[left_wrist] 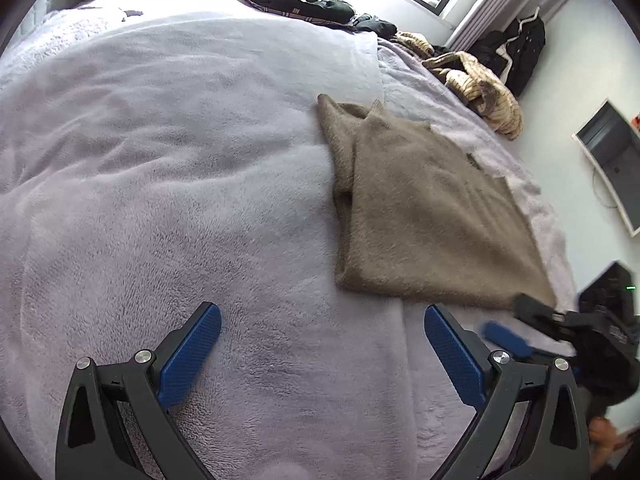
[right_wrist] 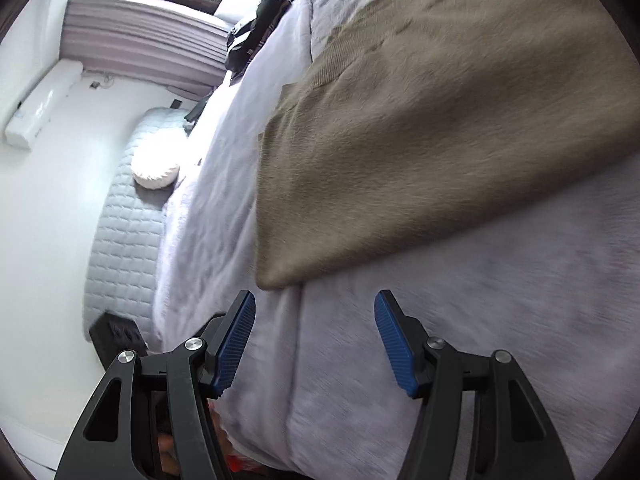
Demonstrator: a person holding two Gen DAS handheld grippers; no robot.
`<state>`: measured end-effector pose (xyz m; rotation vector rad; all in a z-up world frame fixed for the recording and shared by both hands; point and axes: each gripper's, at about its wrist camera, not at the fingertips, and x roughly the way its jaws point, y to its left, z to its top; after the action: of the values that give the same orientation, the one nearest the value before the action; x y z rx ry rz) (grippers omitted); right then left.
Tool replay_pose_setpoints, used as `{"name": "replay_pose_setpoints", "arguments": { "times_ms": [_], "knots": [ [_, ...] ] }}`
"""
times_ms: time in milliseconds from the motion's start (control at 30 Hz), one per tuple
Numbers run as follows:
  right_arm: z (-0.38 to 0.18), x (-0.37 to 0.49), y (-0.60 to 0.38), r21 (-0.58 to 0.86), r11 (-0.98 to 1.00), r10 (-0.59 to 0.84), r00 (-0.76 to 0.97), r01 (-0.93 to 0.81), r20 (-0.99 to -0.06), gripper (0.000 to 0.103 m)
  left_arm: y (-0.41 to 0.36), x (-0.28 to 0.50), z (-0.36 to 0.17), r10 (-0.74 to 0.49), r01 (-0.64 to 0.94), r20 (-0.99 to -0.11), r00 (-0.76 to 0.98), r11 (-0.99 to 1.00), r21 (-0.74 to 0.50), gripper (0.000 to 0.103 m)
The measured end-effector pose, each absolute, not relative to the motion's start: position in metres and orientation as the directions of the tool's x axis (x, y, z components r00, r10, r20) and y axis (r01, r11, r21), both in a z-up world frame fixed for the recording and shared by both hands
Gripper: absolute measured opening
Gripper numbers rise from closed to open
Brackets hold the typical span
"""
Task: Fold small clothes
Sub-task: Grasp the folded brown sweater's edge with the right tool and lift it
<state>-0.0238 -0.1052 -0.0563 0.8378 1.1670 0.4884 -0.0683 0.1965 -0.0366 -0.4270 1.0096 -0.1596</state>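
A brown fuzzy garment (left_wrist: 424, 208) lies folded flat on the lavender fleece blanket (left_wrist: 180, 160) near the bed's right edge. My left gripper (left_wrist: 322, 314) hovers open over bare blanket, just short of the garment's near left corner, with nothing between its blue pads. My right gripper (left_wrist: 508, 318) shows blurred at the garment's near right corner. In the right wrist view the picture is rolled sideways. There the right gripper (right_wrist: 316, 298) stands open and empty, just below a corner of the brown garment (right_wrist: 420, 120).
A pile of dark clothes (left_wrist: 304, 0) and a beige striped knit (left_wrist: 480, 80) lie along the bed's far side. A black jacket (left_wrist: 520, 48) hangs by the curtain. A white cushion (right_wrist: 156, 168) rests against the quilted headboard (right_wrist: 128, 240).
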Motion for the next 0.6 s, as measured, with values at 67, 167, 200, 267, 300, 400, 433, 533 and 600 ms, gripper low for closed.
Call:
{"name": "replay_pose_setpoints", "arguments": {
  "times_ms": [67, 167, 200, 267, 300, 400, 433, 533, 600],
  "knots": [
    [-0.066, -0.018, -0.103, 0.804, 0.581, 0.737, 0.337, 0.125, -0.585, 0.066, 0.201, -0.066, -0.032, -0.359, -0.059, -0.767, 0.532, 0.888, -0.456, 0.102],
    [-0.079, -0.012, -0.1, 0.825, 0.534, 0.75, 0.348, 0.184, -0.563, 0.066, 0.206, -0.061, -0.027, -0.421, -0.048, -0.738, 0.528, 0.852, -0.521, 0.102],
    [-0.082, -0.008, -0.101, 0.835, 0.513, 0.754, 0.362, 0.199, -0.549, 0.066, 0.207, -0.058, -0.026, -0.441, -0.043, -0.727, 0.526, 0.84, -0.54, 0.102],
    [-0.085, -0.001, -0.101, 0.849, 0.484, 0.756, 0.387, 0.213, -0.528, 0.066, 0.207, -0.051, -0.025, -0.49, -0.025, -0.704, 0.514, 0.812, -0.584, 0.102],
    [-0.087, 0.002, -0.101, 0.853, 0.472, 0.754, 0.398, 0.225, -0.522, 0.066, 0.206, -0.047, -0.026, -0.516, -0.017, -0.694, 0.501, 0.796, -0.605, 0.102],
    [-0.093, 0.013, -0.099, 0.865, 0.435, 0.763, 0.408, 0.25, -0.502, 0.066, 0.2, -0.036, -0.034, -0.585, -0.02, -0.67, 0.457, 0.746, -0.665, 0.102],
    [-0.094, 0.016, -0.098, 0.866, 0.433, 0.767, 0.401, 0.252, -0.5, 0.053, 0.199, -0.032, -0.038, -0.614, -0.033, -0.656, 0.439, 0.718, -0.695, 0.102],
    [-0.091, 0.028, -0.093, 0.863, 0.456, 0.782, 0.365, 0.217, -0.505, 0.009, 0.198, -0.021, -0.05, -0.676, -0.068, -0.614, 0.408, 0.648, -0.759, 0.102],
    [-0.079, 0.033, -0.095, 0.873, 0.458, 0.791, 0.371, 0.169, -0.486, 0.009, 0.196, -0.015, -0.054, -0.688, -0.077, -0.605, 0.401, 0.633, -0.771, 0.102]
  ]
}}
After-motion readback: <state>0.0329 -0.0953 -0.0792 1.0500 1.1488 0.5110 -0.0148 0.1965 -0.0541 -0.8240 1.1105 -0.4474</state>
